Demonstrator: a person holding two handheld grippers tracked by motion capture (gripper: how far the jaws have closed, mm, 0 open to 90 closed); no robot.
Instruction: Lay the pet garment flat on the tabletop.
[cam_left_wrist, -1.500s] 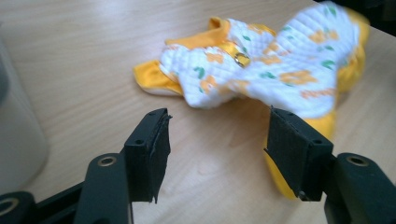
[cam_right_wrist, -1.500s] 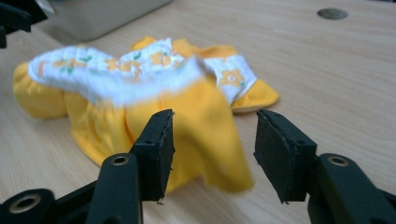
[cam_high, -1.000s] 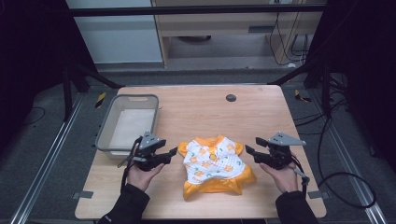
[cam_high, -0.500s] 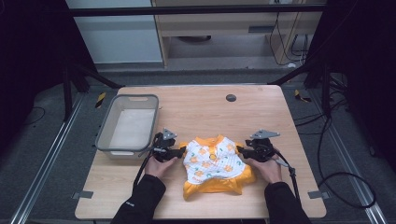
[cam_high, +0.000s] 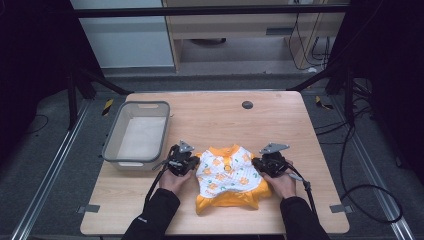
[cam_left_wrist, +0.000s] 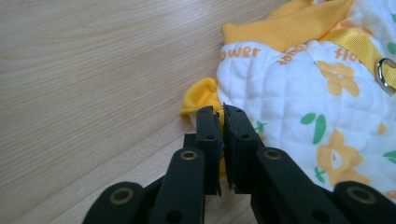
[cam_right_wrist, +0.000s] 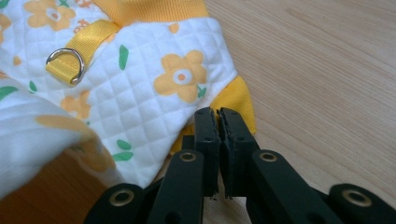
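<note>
A small quilted white garment (cam_high: 227, 172) with orange flowers and yellow trim lies flat near the table's front edge. My left gripper (cam_high: 192, 162) is at its left sleeve. In the left gripper view the jaws (cam_left_wrist: 219, 112) are shut, with yellow sleeve fabric (cam_left_wrist: 201, 95) pinched between them. My right gripper (cam_high: 257, 164) is at the right sleeve. In the right gripper view its jaws (cam_right_wrist: 217, 114) are shut on the edge of the yellow cuff (cam_right_wrist: 238, 100). A metal D-ring (cam_right_wrist: 65, 58) sits on a yellow strap on the garment's back.
A grey plastic tray (cam_high: 112, 150) with a white lining stands at the left of the wooden table (cam_high: 225, 120), close to my left hand. A small black disc (cam_high: 247, 105) is set in the table at the far middle.
Both grippers have moved inward from the table's sides to the garment's sleeves and have shut on them. The garment lies where it was.
</note>
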